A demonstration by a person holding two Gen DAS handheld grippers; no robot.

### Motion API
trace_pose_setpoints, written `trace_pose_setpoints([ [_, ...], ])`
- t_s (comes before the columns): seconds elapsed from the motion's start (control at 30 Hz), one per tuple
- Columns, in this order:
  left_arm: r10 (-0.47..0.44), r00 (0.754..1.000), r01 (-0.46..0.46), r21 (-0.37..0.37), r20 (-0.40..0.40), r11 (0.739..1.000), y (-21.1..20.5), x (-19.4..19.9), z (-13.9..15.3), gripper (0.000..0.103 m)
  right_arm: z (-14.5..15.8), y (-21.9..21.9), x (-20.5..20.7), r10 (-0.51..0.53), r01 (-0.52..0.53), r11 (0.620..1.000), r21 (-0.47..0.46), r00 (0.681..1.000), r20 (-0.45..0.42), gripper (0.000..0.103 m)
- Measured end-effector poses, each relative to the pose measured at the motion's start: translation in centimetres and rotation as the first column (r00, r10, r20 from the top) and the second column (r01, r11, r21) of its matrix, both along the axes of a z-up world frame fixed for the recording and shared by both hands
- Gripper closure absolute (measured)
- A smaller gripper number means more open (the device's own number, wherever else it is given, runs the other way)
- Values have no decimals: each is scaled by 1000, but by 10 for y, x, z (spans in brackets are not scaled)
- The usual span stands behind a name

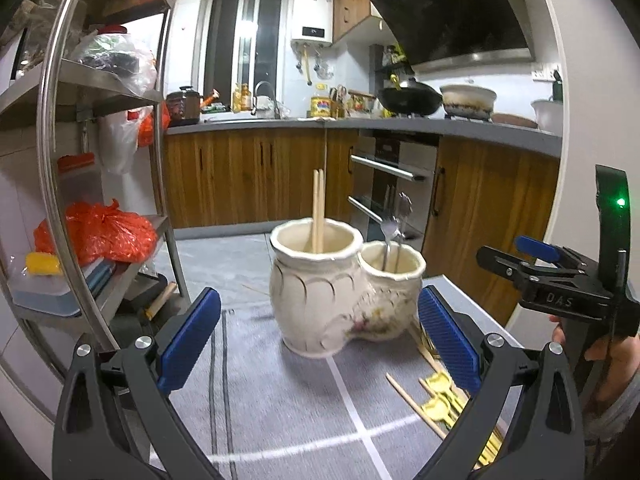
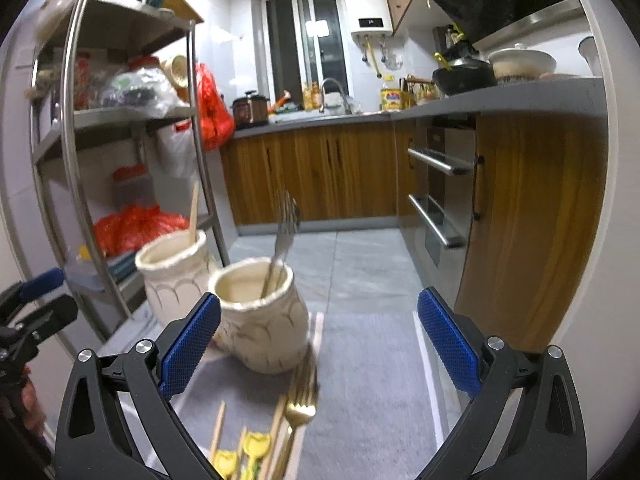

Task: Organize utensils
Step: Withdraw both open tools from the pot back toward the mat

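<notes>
Cream holder on the grey cloth

Cream double holder (image 1: 340, 296) stands on the cloth-covered surface (image 1: 280, 400), chopsticks (image 1: 318, 212) in one cup, fork (image 2: 282, 240) in the other. Both hand-held grippers, left (image 1: 320, 344) and right (image 2: 320, 344), gape empty. Gold fork (image 2: 298, 404) lies nearby.

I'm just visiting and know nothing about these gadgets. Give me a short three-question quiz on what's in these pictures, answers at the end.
1. True or false: the left gripper is clamped on the double ceramic holder.
2. Which cup has the wooden chopsticks? A) the larger cup B) the smaller cup
3. Fill in: a gold ____ lies on the grey mat in front of the right gripper.

Key
1. False; both grippers are open and hold nothing.
2. A; the smaller cup has the metal fork.
3. fork
</notes>
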State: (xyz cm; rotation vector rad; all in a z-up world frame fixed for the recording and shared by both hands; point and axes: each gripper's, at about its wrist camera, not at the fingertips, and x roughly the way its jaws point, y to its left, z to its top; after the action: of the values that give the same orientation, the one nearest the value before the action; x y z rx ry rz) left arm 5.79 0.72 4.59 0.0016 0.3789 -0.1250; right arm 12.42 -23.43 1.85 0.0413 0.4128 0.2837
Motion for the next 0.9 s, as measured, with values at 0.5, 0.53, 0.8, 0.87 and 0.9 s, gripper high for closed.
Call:
trace_pose_setpoints([
  [0.5,-50,990,53,22,-132,998,-21,-4,-31,6,-20,-15,7,3,-5,999,-34,996,-84,5],
  [0.53,-49,989,53,24,-138,998,-21,-4,-32,6,-21,-15,8,3,-7,999,-40,996,-90,5],
  [0.8,-57,976,67,42,-212,997,-31,-6,-49,6,-32,-12,13,16,-33,994,-106,988,-151,5],
  [0.87,-49,966,66,59,-253,996,-36,-4,-58,6,-35,-11,15,20,-39,993,-114,986,-164,5],
  [0.9,-49,960,68,60,-275,996,-37,-3,-62,6,-36,-11,15,22,-42,992,-117,985,-170,5],
])
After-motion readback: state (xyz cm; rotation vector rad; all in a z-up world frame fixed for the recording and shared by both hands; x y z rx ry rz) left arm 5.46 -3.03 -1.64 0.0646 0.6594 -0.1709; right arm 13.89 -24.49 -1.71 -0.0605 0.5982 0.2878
